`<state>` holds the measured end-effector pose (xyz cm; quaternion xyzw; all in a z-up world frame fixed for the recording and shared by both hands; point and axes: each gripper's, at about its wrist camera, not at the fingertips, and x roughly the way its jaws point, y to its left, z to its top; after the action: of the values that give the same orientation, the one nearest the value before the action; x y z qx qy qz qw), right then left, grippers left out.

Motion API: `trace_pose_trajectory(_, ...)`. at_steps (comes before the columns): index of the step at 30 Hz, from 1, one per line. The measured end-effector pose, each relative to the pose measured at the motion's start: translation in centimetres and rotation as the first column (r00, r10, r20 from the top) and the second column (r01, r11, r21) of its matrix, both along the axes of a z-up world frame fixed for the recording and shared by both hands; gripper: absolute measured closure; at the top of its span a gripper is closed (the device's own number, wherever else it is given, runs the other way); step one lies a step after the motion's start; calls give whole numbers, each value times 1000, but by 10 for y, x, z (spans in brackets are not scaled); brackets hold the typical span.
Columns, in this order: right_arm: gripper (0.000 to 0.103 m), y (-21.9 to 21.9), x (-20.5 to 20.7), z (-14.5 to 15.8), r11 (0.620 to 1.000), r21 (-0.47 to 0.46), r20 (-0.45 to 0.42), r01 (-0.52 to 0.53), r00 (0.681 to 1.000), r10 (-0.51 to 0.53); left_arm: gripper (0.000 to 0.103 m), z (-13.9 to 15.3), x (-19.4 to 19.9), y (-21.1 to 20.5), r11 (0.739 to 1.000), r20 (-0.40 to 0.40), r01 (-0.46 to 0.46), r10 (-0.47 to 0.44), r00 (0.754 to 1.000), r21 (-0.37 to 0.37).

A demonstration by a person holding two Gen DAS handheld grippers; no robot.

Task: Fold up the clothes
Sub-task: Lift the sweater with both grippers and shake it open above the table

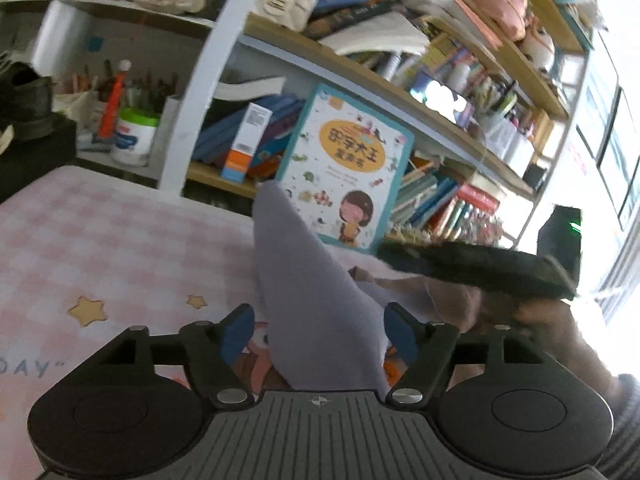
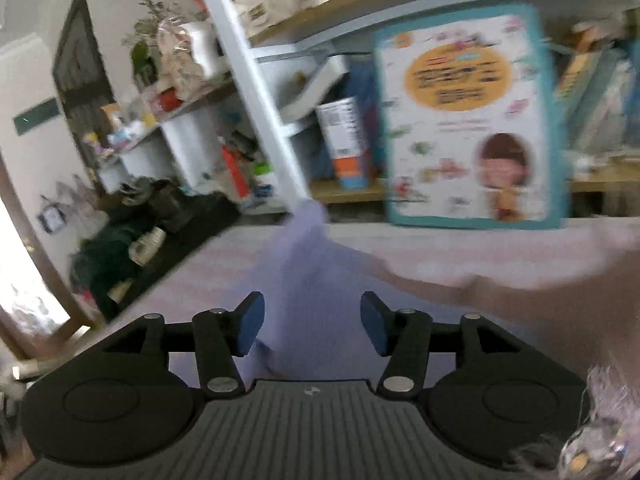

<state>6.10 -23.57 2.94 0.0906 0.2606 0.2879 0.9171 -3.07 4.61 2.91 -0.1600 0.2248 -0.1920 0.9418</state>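
I see one lilac garment (image 1: 304, 292) rising from the pink checked table (image 1: 100, 240) between my two grippers, left (image 1: 318, 332) and right (image 2: 312, 326), both open, pads not pressing (right view is blurred).

The left gripper (image 1: 319, 330) and the right gripper (image 2: 313, 322) both pointed slightly downward, jaws parted, pads gripping nothing.

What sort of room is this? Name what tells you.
Probably a child's study or bedroom: crowded bookshelves, a children's picture book leaning against them, and a tub of pens and pencils behind a pink checked cloth.
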Motion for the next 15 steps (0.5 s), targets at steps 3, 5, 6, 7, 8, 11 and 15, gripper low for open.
trace_pose_trajectory(3, 52, -27, -24, -12, 992, -92, 5, 86, 996, -86, 29, -2, 10, -10, 1000, -8, 25, -25, 1000, 2)
trace_pose_trajectory(5, 52, -40, -37, -22, 975, -164, 1, 153, 988, -155, 29, -3, 16, -17, 999, -15, 38, -38, 999, 3)
trace_pose_trajectory(6, 52, -45, -41, -27, 969, -181, -3, 171, 985, -174, 29, -3, 19, -20, 999, -17, 43, -43, 999, 5)
trace_pose_trajectory(7, 52, -49, -46, -31, 962, -198, -8, 189, 981, -194, 29, -3, 22, -25, 999, -19, 51, -51, 999, 10)
trace_pose_trajectory(8, 52, -52, -50, -35, 955, -215, -8, 206, 977, -213, 29, -3, 25, -29, 998, -22, 59, -59, 998, 16)
trace_pose_trajectory(11, 52, -54, -62, -43, 922, -273, 35, 273, 961, -274, 29, -3, 31, -40, 996, -27, 81, -80, 996, 37)
trace_pose_trajectory(15, 52, -64, -74, -51, 885, -310, 45, 347, 935, -351, 29, -4, 38, -54, 992, -30, 83, -81, 996, 95)
